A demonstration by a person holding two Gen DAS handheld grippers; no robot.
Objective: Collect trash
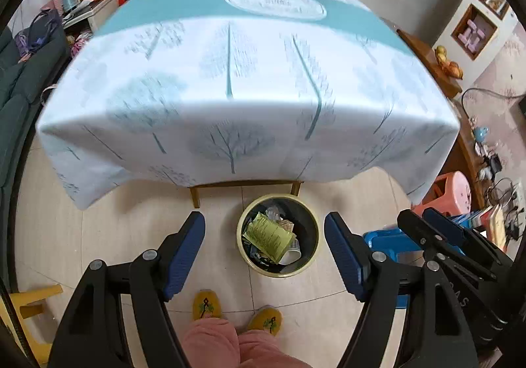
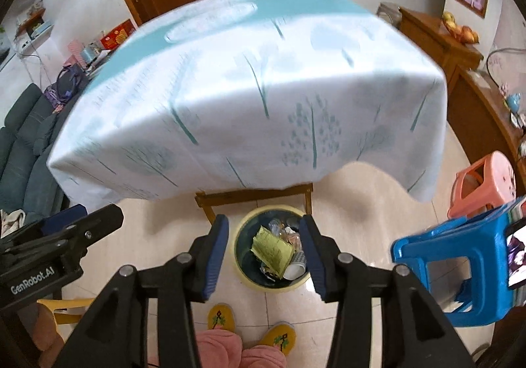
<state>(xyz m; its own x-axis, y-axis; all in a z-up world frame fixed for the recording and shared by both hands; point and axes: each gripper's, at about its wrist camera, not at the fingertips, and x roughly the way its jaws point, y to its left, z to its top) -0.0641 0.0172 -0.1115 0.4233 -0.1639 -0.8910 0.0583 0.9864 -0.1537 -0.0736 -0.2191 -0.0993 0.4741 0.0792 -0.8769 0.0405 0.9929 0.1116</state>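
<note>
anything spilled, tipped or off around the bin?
Nothing stands out. The trash bin stands upright on the floor by the table, with the green paper and white cup inside it and no litter visible around it. Left tongs and right tongs are open and empty.

We see open tiled floor [image 1: 138, 236] around the round pale-yellow plastic bin [image 1: 244, 254], whose mouth lies uncovered from above. The white tree-print tablecloth's hem [image 1: 230, 167] overhangs just behind it; a blue plastic stool [image 2: 460, 269] crowds the right.
</note>
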